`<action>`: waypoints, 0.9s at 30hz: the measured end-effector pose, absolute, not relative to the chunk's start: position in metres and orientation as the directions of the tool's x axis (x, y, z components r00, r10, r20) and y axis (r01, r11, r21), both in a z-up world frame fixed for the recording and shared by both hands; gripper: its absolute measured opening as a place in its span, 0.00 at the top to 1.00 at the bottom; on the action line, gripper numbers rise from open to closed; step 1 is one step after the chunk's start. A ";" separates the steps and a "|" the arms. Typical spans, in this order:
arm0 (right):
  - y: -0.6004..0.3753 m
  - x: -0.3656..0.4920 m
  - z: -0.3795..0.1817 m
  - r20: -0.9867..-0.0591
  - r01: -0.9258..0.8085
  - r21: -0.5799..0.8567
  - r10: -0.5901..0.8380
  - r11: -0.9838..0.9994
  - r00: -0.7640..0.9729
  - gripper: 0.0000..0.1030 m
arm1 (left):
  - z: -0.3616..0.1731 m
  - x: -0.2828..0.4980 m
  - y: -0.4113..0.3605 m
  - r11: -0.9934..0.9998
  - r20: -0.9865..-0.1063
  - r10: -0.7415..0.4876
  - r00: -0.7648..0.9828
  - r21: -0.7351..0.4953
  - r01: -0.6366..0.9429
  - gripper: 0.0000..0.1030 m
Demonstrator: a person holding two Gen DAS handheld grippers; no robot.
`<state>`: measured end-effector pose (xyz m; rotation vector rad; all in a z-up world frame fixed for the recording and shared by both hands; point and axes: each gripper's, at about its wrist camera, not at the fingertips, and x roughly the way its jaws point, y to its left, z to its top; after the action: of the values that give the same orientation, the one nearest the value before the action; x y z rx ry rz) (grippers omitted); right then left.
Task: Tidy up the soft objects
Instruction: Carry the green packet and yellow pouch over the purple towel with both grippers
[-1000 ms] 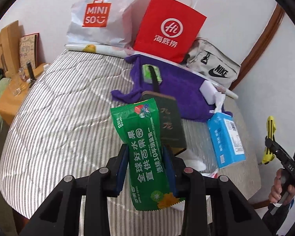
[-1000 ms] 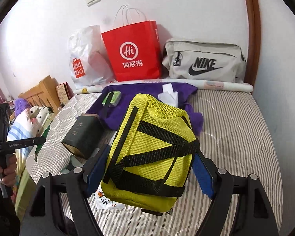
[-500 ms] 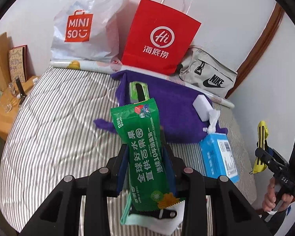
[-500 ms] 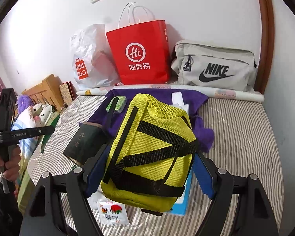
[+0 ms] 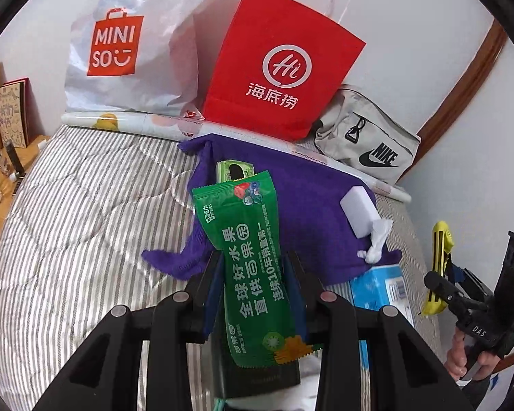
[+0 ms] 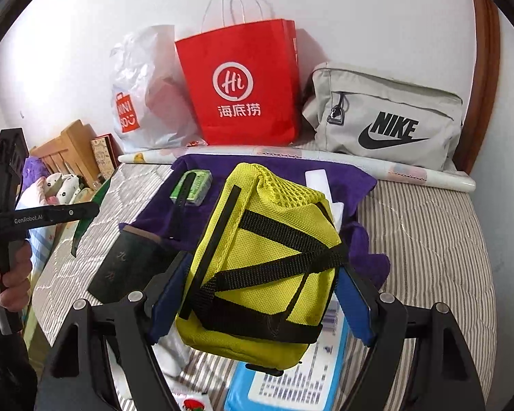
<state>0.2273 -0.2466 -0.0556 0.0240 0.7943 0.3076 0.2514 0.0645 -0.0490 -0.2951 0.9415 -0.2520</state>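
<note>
My left hand-held gripper [image 5: 253, 287] clamped the green pouch [image 5: 250, 270]; my right hand-held gripper [image 6: 260, 294] clamped the yellow mesh bag [image 6: 267, 260]. Both hung above the bed [image 5: 68, 222], unplaced; purple cloth [image 5: 308, 205] at twelve o'clock remained loose.

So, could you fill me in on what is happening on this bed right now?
A person is tidying soft items with a handheld claw in each hand. The left claw is shut on a green snack packet, held above the purple cloth. The right claw grips a yellow mesh pouch over the blue tissue pack. At the wall stand a white Miniso bag, a red paper bag and a grey Nike bag; nothing has gone into them yet.
</note>
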 end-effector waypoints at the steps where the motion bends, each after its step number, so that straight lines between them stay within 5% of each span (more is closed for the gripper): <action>1: -0.246 0.232 -0.057 -0.702 -0.260 0.133 0.276 0.956 0.657 0.23 | -0.050 0.255 0.064 0.931 -0.754 -0.338 0.564 -0.354 0.086 0.67; 27: -0.212 0.334 -0.102 -0.806 -0.277 0.060 0.211 0.959 0.554 0.23 | -0.090 0.345 0.049 0.936 -0.805 -0.339 0.488 -0.342 0.087 0.67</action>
<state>0.3335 -0.2124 -0.1022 -0.0767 0.9409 0.2889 0.3454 0.0493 -0.0899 -0.2706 1.0323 -0.2627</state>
